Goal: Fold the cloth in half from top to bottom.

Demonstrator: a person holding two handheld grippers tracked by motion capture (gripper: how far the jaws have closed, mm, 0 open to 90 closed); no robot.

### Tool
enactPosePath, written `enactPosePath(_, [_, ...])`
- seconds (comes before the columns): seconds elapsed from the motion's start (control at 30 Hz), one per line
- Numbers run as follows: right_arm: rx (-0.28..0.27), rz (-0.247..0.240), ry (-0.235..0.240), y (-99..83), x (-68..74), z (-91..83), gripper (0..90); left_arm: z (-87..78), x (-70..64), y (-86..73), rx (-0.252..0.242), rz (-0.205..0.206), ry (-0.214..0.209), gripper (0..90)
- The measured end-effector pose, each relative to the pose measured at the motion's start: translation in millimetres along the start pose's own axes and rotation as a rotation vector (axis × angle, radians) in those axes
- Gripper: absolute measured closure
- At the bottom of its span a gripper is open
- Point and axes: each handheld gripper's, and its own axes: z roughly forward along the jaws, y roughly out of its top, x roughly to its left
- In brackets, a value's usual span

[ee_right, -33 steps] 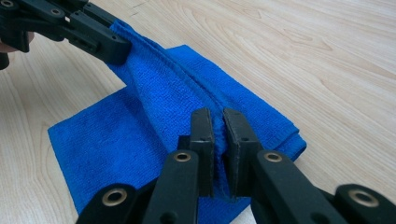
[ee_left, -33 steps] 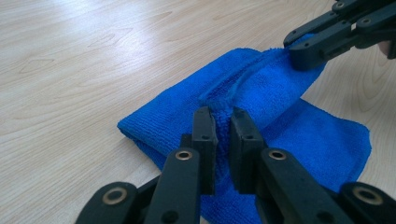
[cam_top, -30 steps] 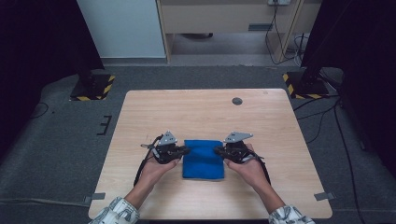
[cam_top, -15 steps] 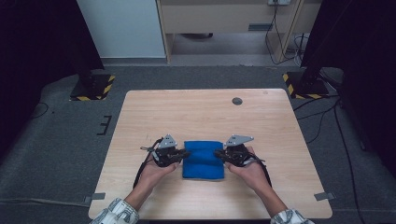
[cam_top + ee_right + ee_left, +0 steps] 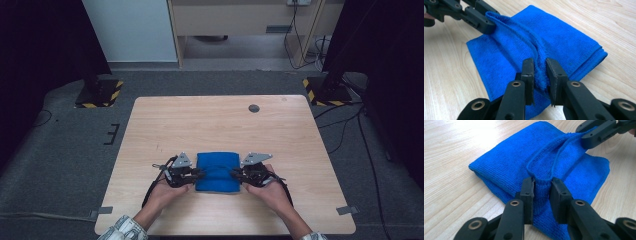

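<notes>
Folded blue microfibre cloth (image 5: 216, 172) lies flat on worktop (image 5: 220, 125), near edge, centre. Left hand-held gripper (image 5: 196, 174) clamps top layer at cloth's left edge; right hand-held gripper (image 5: 237, 174) clamps same layer at right edge. Pinched layer rises as ridge (image 5: 554, 157) between both, likely so that top layer can be lifted and folded or unfolded evenly. Cloth sits directly between the two, touching both.

High view: table (image 5: 300, 150) seen from above the person's side, facing forward and down, from well back; floor visible at frame top. Left gripper view: taken low and close along its own jaws, across the blue cloth (image 5: 524, 157). Right gripper view: likewise close, from the opposite side. Cloth and tabletop are shared by all three.
</notes>
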Motion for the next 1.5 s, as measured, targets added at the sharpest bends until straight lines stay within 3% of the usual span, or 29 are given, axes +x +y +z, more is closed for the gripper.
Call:
enactPosePath(0.27, [-0.007,-0.003,0.015,-5.1,6.8,-3.7,77.0,-7.6,-3.2,-1.2,-0.015,0.012,-0.008,76.7])
enactPosePath(0.4, [0.0,-0.006,0.024,-8.0,11.9,-6.3,74.9,-9.1,-4.3,-4.3,0.003,0.013,-0.021,76.0])
enactPosePath(0.5, [0.009,-0.013,0.021,-11.4,14.1,-7.2,70.9,-10.6,-7.1,-6.9,0.005,0.019,-0.032,74.3])
enactPosePath(0.83, [0.013,0.035,-0.005,-14.5,15.4,-17.4,50.0,-15.1,-16.2,-13.1,0.004,0.025,-0.077,62.9])
enactPosePath(1.0, [0.003,0.054,-0.001,-12.4,17.9,-20.6,45.6,-20.0,-18.6,-16.0,0.009,0.027,-0.083,61.0])
enactPosePath(1.33, [-0.037,0.068,-0.053,0.1,13.2,-21.4,43.2,-21.8,-18.8,-17.8,0.012,0.011,-0.108,62.7])
enactPosePath(1.5, [-0.014,0.066,-0.087,3.4,6.8,-10.4,42.6,-21.2,-18.3,-18.4,0.024,0.013,-0.11,64.2])
